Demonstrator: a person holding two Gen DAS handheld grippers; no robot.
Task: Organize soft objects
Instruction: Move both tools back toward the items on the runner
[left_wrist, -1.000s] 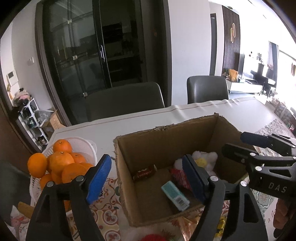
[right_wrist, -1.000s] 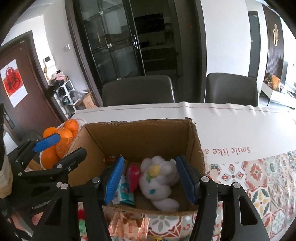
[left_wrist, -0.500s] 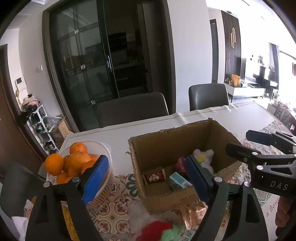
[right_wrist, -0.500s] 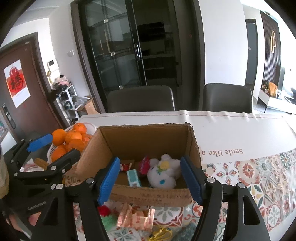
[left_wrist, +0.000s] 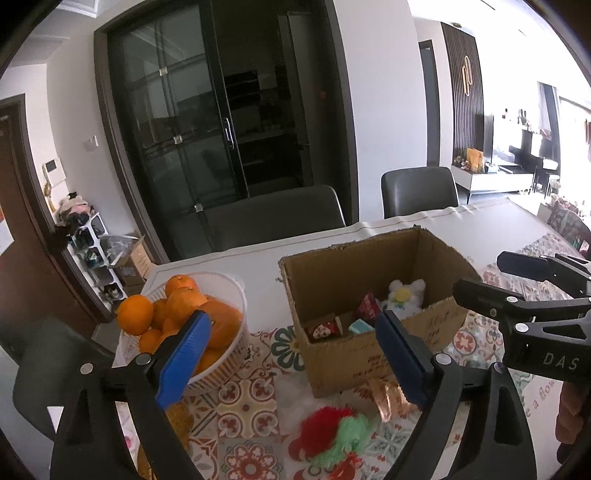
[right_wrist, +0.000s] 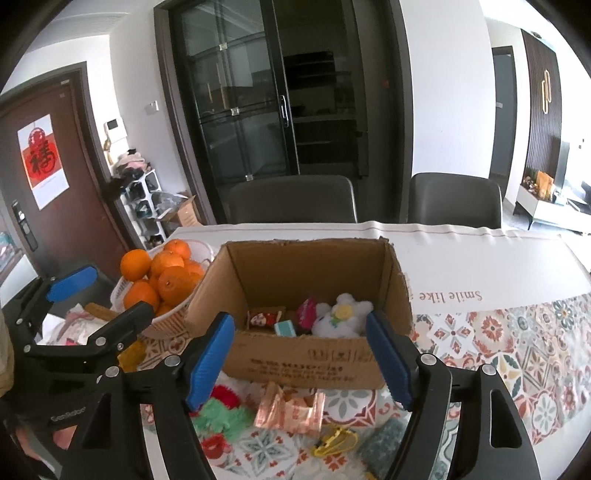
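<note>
An open cardboard box stands on the table. Inside lie a white plush flower toy, a red packet and small cartons. In front of the box lie a red and green fluffy toy and a copper foil wrapper. My left gripper hovers before the box, its jaws opening with nothing between them. My right gripper hangs beside it on the right, jaws also opening and empty.
A white basket heaped with oranges stands left of the box. A yellow clip and a teal fuzzy piece lie at the near edge. Two grey chairs stand behind the table.
Both grippers drew back and up from the box and their jaws spread wider. The white plush stays in the box. The toys in front of the box came into view.
</note>
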